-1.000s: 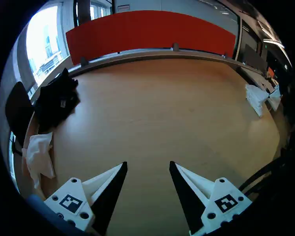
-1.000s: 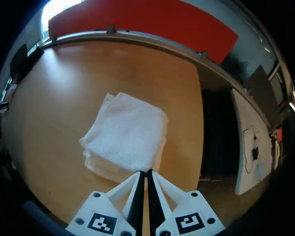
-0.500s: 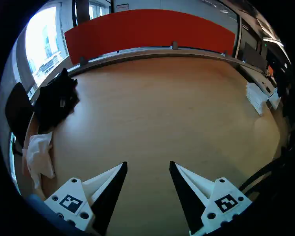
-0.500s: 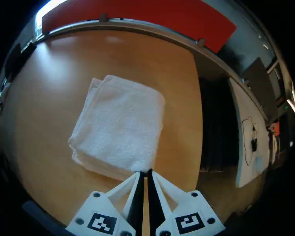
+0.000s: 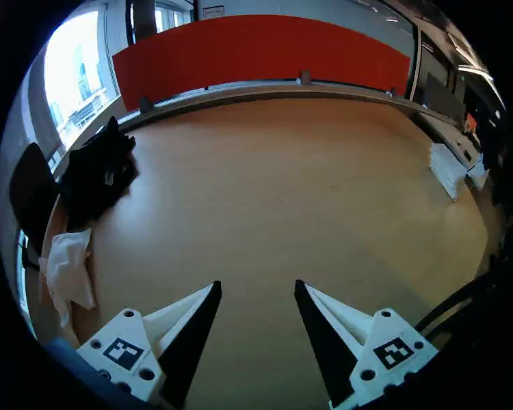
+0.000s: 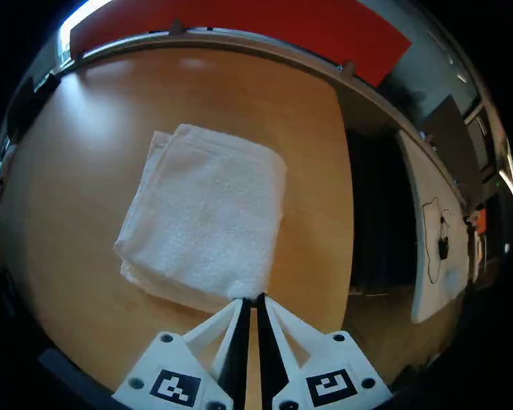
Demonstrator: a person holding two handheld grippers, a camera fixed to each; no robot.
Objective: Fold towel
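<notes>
Right gripper (image 6: 253, 301) first: its fingers are pressed together at the near corner of the towel (image 6: 205, 212), and as far as we can judge they are pinching that corner, though the contact is too fine to be sure. From those tips the towel spreads forward and to the left, a thick white stack of several layers lying flat on the wooden table (image 6: 72, 171). Its long axis runs away from us, leaning slightly left. Its right side lies near the table's right edge, with a dark gap beyond.

Over to the left gripper (image 5: 256, 287): fingers wide apart, nothing between them, bare wood beneath. From here the towel (image 5: 446, 167) sits far off toward the right edge of the table, well apart from this hand. So the right gripper is plainly the nearer one.

We'd call the fold essentially done. What the next move likely turns on is that pinched corner: letting go and backing out along the fingers' own line, so the top layers aren't dragged askew.

Elsewhere, a black bag (image 5: 96, 174) and a crumpled white cloth (image 5: 68, 270) lie at the table's left side, with a red partition (image 5: 256, 51) along the far edge.
</notes>
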